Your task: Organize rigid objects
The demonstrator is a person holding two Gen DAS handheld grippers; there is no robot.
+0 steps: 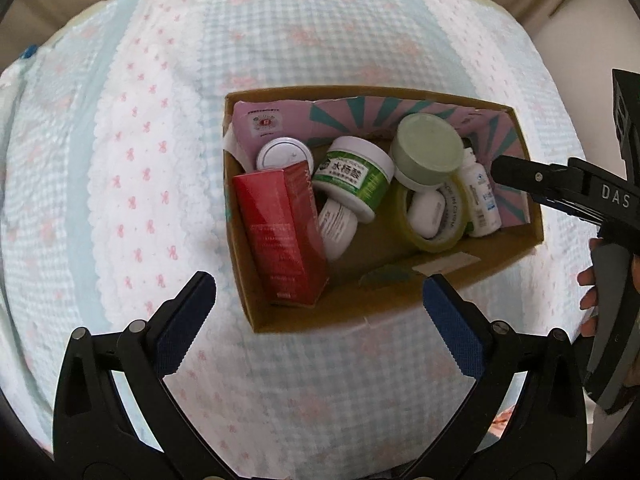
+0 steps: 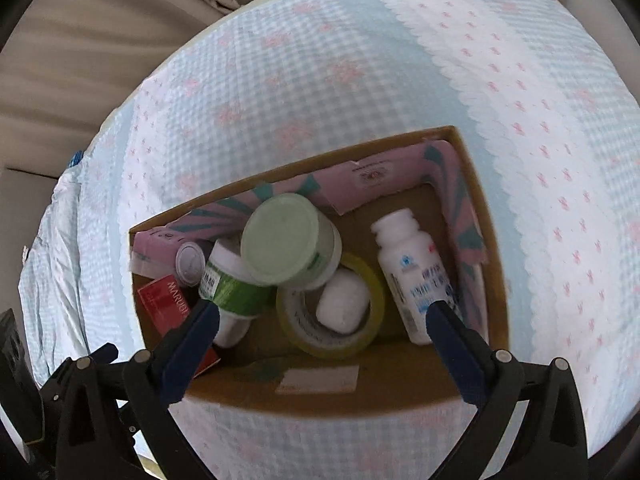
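Bedding [image 1: 152,128], checked blue with pink bows, fills both of my views, and on it sits one cardboard box [image 1: 400,280] holding everything I'm sorting. No earlier picture is given, so I judge only what lies here.

My left gripper [image 1: 320,312] hangs over the box's near wall with its jaws spread wide and nothing between them. My right gripper [image 2: 324,336] is likewise spread and empty, poised above the box's interior.

Inside, from big to small: one red carton [image 1: 280,236] lying against the left wall; two wide jars, one with a pale green lid [image 1: 426,148] perched on the heap and one with a green label [image 1: 352,176] lying on its side; one roll of yellowish tape [image 1: 436,216] with one small white oval case [image 1: 426,214] nested in its hole; one white bottle [image 1: 478,200] beside the pink liner; one white tube [image 1: 338,228] under the labelled jar; one small round white cap [image 1: 284,154] at the back.

The risk, as I read it, is the pile itself. The green-lidded jar rests tilted on other things, so a nudge from a descending finger could roll it. The box is light cardboard on soft bedding; catching its wall with my left jaw could tip or drag it. The bottle lies close to my right finger [image 2: 452,328], so closing carelessly might pinch the liner too.
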